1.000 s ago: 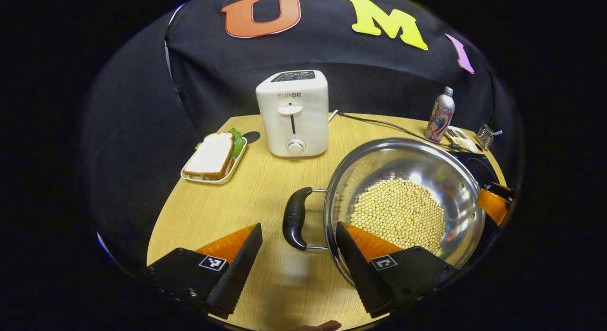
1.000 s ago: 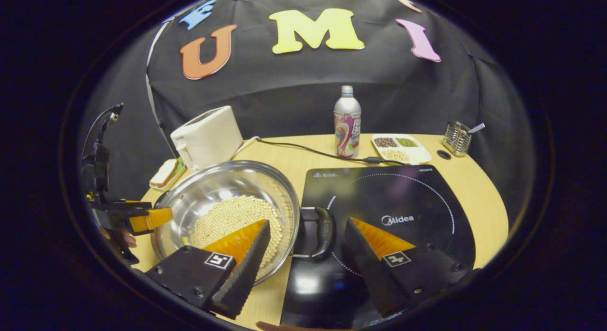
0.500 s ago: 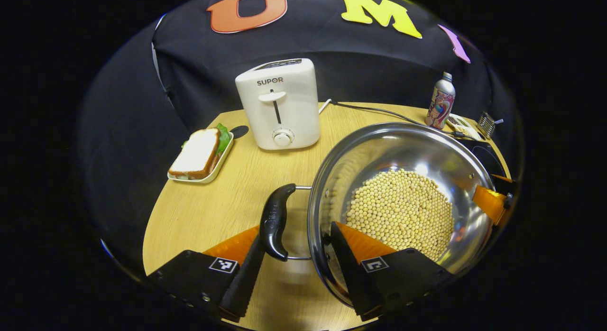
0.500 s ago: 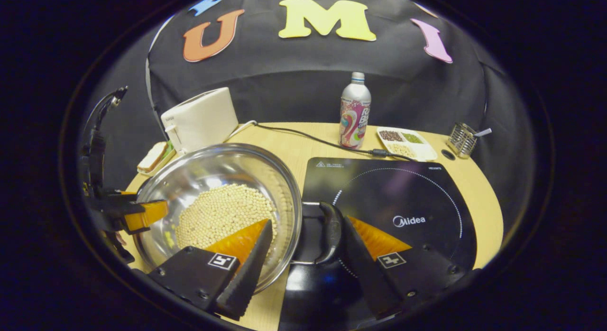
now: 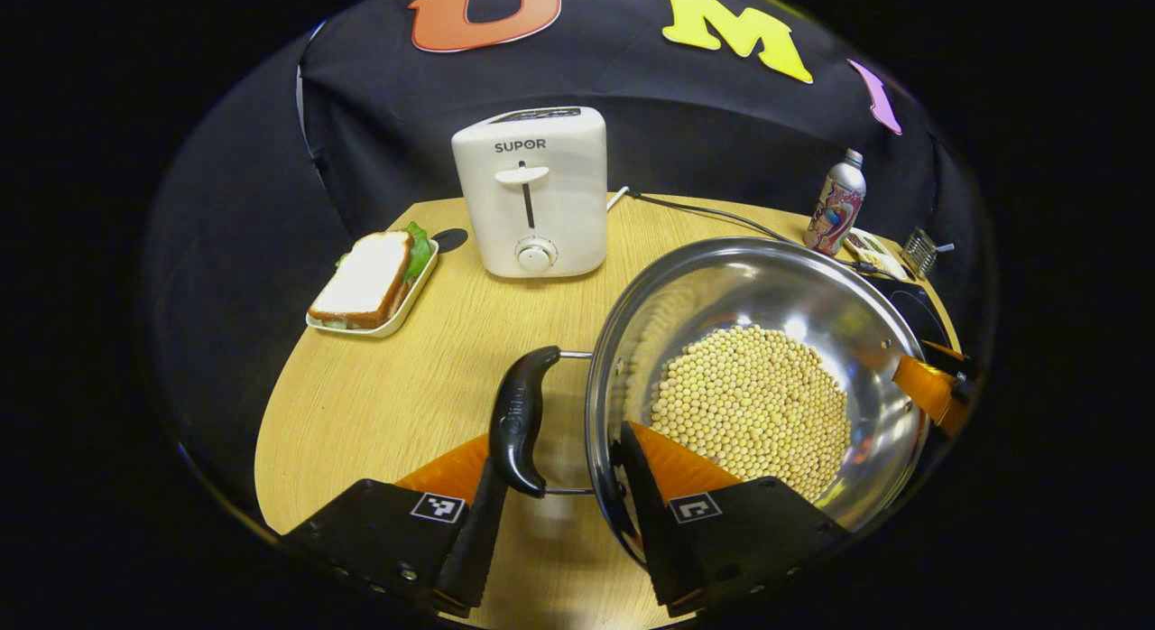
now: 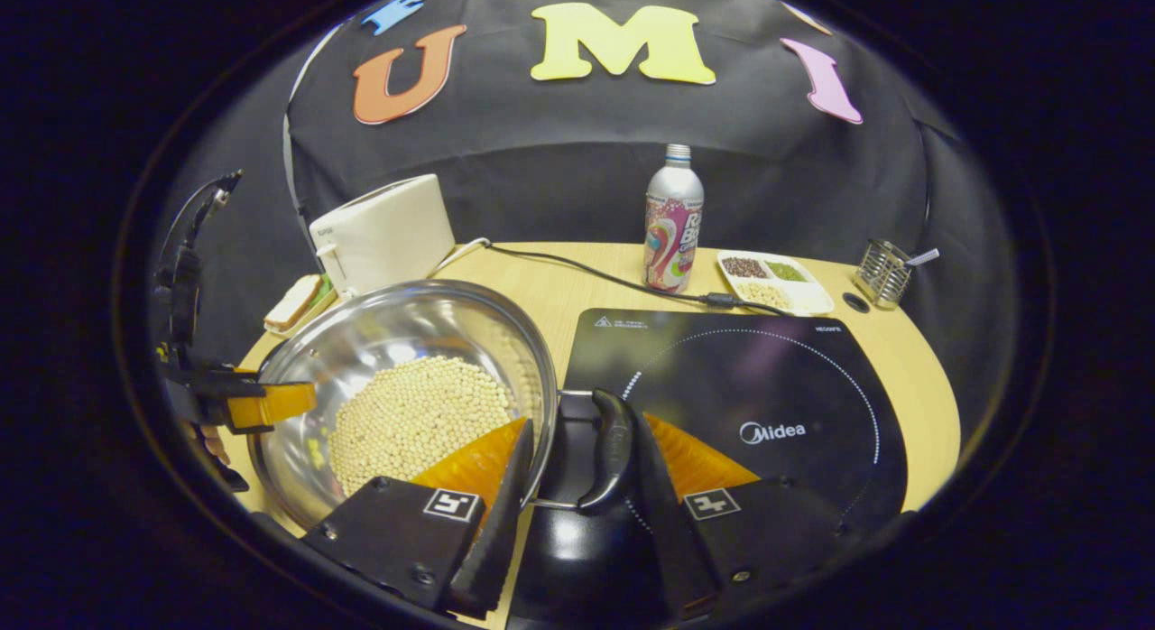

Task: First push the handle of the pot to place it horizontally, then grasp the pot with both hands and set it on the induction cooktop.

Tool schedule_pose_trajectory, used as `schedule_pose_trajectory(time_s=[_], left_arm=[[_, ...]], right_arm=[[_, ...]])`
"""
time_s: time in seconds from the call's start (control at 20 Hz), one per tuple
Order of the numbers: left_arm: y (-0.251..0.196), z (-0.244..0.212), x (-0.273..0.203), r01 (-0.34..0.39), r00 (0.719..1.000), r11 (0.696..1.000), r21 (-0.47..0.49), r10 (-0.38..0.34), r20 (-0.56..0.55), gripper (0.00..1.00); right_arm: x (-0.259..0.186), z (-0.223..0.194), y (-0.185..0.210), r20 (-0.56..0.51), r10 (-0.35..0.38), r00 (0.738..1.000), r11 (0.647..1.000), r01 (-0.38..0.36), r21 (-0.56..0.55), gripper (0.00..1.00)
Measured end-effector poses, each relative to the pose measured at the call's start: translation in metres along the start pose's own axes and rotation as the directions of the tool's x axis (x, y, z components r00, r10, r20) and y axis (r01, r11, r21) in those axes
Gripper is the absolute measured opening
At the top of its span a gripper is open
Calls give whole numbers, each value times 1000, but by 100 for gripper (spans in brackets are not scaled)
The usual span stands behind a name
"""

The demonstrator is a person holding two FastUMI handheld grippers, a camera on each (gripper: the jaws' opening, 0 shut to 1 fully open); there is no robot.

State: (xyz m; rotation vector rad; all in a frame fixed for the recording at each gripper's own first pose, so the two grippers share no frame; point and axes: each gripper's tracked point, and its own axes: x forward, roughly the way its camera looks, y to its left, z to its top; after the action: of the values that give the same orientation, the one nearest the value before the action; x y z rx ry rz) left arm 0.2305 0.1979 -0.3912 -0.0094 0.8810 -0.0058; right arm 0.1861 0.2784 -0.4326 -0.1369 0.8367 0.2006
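Both tongs sit at the pot's two side handles, one on each side. Left tongs (image 5: 552,499) straddle the black left handle (image 5: 522,418): one finger touches the grip from outside, the other lies over the steel rim, so they are closing in but whether both fingers press I cannot tell. Right tongs (image 6: 577,486) do the same at the right handle (image 6: 610,449), one finger against the grip, the other over the rim inside the pot; again the clamp is not clear.

Between them, the steel pot (image 5: 713,296), its bottom covered with pale yellow beans (image 5: 751,409), stands on the wooden tabletop (image 5: 406,386) just left of the black induction cooktop (image 6: 767,377), its right handle reaching over the cooktop's edge. Behind it are a white toaster (image 5: 534,192), a sandwich on a tray (image 5: 368,276), a printed bottle (image 6: 672,224), a divided dish of grains (image 6: 774,282) and a small wire holder (image 6: 880,271).
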Motion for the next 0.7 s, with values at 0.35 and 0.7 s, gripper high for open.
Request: schedule_pose_trajectory(time_s=[0.35,0.7], left_arm=[[-1,1,-4,-9,1000,1000,-4,9,-7,64],[-5,2,-17,-39,999,999,-12,39,-16,63]], right_arm=[[-1,0,0,-2,-9,1000,1000,9,1,58],[-18,-8,-2,-43,25,999,1000,-25,19,59]])
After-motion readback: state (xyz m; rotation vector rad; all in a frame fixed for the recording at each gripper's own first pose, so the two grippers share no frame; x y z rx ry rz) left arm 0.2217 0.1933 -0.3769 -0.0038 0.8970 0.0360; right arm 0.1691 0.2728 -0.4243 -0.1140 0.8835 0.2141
